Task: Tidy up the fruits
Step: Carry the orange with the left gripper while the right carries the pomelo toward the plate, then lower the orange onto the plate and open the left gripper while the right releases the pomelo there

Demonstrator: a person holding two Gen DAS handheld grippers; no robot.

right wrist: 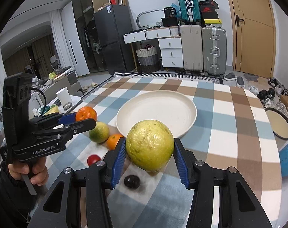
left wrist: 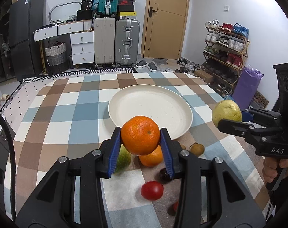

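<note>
My left gripper point(left wrist: 140, 138) is shut on an orange mandarin point(left wrist: 140, 135), held above the table just short of the cream plate point(left wrist: 128, 102); it also shows in the right wrist view point(right wrist: 86, 114). My right gripper point(right wrist: 148, 152) is shut on a yellow-green guava point(right wrist: 149, 145), held in the air near the plate's point(right wrist: 183, 102) front edge; it shows at the right in the left wrist view point(left wrist: 227, 112). On the checked cloth lie a green citrus point(right wrist: 99, 132), a second mandarin point(right wrist: 113, 141), a red tomato point(right wrist: 93, 159), a dark plum point(right wrist: 131, 181) and a brown fruit point(left wrist: 197, 148).
The checked tablecloth point(left wrist: 68, 114) covers the table, with its far edge beyond the plate. A round tray point(right wrist: 280, 127) stands off the table's right side. Suitcases point(left wrist: 115, 41), drawers and a shoe rack point(left wrist: 225, 57) stand by the far walls.
</note>
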